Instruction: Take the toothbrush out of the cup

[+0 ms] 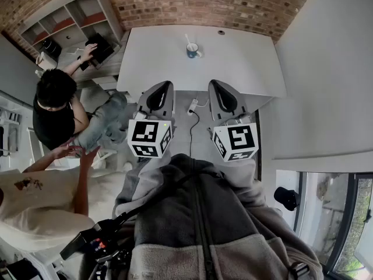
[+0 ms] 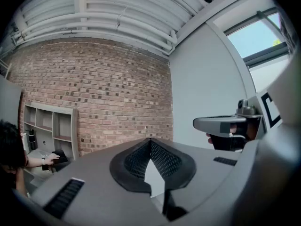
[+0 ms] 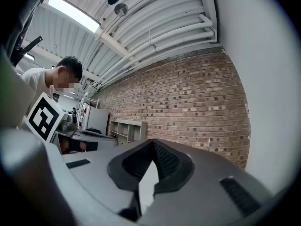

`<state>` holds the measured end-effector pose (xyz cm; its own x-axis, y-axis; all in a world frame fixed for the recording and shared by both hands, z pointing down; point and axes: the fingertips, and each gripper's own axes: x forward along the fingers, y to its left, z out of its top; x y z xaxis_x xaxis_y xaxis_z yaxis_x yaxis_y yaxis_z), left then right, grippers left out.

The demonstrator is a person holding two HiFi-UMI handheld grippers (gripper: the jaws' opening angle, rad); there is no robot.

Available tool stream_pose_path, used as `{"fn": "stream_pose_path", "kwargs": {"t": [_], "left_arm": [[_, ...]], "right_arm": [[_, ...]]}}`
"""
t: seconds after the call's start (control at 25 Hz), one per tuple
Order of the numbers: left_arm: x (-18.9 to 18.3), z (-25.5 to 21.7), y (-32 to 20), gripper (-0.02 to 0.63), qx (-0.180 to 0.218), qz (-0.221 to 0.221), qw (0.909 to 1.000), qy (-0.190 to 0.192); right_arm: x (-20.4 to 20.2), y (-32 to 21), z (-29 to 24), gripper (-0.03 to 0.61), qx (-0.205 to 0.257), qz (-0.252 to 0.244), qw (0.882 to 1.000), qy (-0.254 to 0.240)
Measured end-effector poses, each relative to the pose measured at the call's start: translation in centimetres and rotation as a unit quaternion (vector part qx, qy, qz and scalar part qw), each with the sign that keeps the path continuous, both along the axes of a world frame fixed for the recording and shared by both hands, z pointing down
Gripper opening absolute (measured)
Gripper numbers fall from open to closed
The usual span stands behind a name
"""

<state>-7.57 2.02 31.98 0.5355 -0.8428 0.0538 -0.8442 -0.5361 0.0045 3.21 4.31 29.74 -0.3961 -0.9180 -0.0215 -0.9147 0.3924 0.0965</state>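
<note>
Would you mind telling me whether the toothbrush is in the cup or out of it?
In: the toothbrush pokes up from the cup on the table.

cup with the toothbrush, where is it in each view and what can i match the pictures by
Head view: the cup stands at upper middle on the white table, with the toothbrush sticking out of it.
Left gripper view: not in it.
Right gripper view: not in it.
Shared landmark: the brick wall, behind the table in the head view and the backdrop in both gripper views.

brick wall (image 1: 192, 2) | white table (image 1: 245, 69) | grey shelf unit (image 1: 64, 22) | window (image 1: 349, 232) | ribbed ceiling (image 3: 155, 27)
</note>
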Motion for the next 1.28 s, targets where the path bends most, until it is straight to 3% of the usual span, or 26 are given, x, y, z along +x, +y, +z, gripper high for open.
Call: {"fn": "stream_pose_path", "kwargs": {"t": [0.92,1.28], "left_arm": [[-0.7,1.9,0.4,0.003,-0.023,-0.004,0.9997,-0.001],[-1.8,3.6,1.5,0.003,-0.059,-0.02,0.9981,0.0]], "right_arm": [[2.1,0.2,2.2,0.002,-0.029,0.025,0.999,-0.012],[4.0,1.3,4.1,0.002,-0.068,0.044,0.997,-0.018]]}}
